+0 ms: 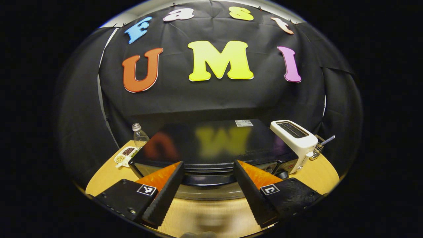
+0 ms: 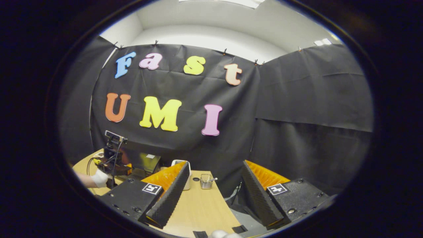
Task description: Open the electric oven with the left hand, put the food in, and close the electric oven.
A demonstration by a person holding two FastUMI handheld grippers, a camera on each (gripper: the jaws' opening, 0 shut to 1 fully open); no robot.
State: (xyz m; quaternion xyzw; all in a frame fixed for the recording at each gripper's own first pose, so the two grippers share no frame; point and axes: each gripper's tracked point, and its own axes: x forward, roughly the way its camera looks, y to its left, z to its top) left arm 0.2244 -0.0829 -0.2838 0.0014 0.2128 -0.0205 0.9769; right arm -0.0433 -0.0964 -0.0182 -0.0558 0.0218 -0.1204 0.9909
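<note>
The black electric oven (image 1: 211,138) stands on the wooden table (image 1: 211,215) straight ahead in the left gripper view, its glossy top mirroring the wall. My left gripper (image 1: 209,162) is open and low at the oven's front top edge. Its fingers straddle the dark rim and the silver bar (image 1: 208,194) below it, and I cannot tell whether they touch. In the right gripper view, my right gripper (image 2: 215,162) is open with nothing between its fingers, over the table's right end. Far to the left there, a gloved hand (image 2: 99,178) holds the left gripper (image 2: 111,155) at the oven (image 2: 145,163).
A white toaster (image 1: 294,138) stands right of the oven, with a small wire holder (image 1: 319,147) behind it. A clear bottle (image 1: 138,135) and a white tray of beans (image 1: 126,155) sit at the left back. A small metal cup (image 2: 206,181) stands near the table's edge.
</note>
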